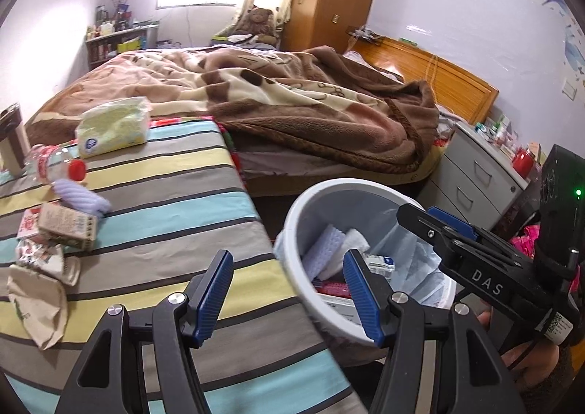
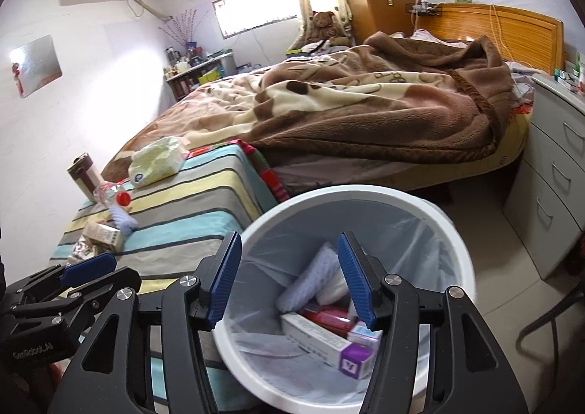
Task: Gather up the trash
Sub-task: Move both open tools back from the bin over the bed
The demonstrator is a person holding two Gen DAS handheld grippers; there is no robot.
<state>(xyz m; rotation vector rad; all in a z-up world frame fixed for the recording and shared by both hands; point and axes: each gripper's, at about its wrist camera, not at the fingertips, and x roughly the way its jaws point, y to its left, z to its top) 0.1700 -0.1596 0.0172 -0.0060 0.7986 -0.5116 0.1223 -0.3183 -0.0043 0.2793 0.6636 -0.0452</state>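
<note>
The right tool (image 2: 289, 277) is held above the mouth of the white waste bin (image 2: 453, 227), its blue pads standing apart with nothing between them. The left tool (image 1: 289, 295) is likewise parted and empty; it is positioned over the near edge of the striped counter (image 1: 175, 202), with the bin rim just to its right.

The remaining trash is found on the counter, ahead and to the left of the left tool, well apart from the right tool. The left tool is judged to be the nearer one for the next pick. Closest to it lie the crumpled paper wrappers (image 1: 40, 297); beyond them a small carton (image 1: 67, 227) lies flat, its long axis running roughly across the stripes. Further out a plastic bottle with a red cap (image 1: 55, 165) lies on its side, cap pointing toward the bin side. A tissue pack (image 1: 113, 127) rests at the far end.

The bin is lined with a pale blue bag (image 2: 420, 257). Inside are seen a white cloth-like wad (image 2: 310, 282), a long white box (image 2: 314, 335), a red packet (image 2: 329, 315) and a purple-ended box (image 2: 354, 359).
</note>
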